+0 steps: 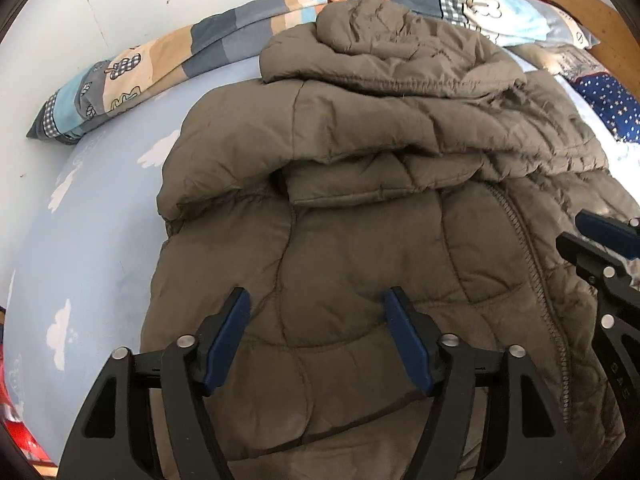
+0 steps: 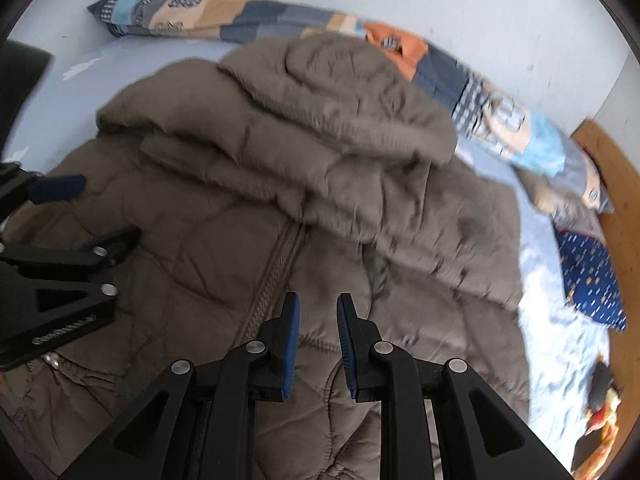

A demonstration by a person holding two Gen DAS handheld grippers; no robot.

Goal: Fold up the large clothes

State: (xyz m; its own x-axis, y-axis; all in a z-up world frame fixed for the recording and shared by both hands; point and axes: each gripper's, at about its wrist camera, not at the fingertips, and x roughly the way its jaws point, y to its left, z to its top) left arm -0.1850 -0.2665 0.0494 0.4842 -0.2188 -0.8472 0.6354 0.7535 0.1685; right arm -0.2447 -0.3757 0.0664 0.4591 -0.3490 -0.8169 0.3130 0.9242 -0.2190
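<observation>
Jacket (image 1: 360, 208), one, olive quilted, lying on bed (image 1: 100, 220); two claws hovering over it: left claw (image 1: 316, 312) gaping wide, right claw (image 2: 318, 320) narrow, both gripping nothing.

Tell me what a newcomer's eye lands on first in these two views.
A big olive-brown puffer jacket fills the middle, lying on a light blue sheet, sleeves folded across its zipper. Both grippers hover over its lower half: left gripper wide open, right gripper narrowly open. A patchwork quilt lines the wall.
</observation>
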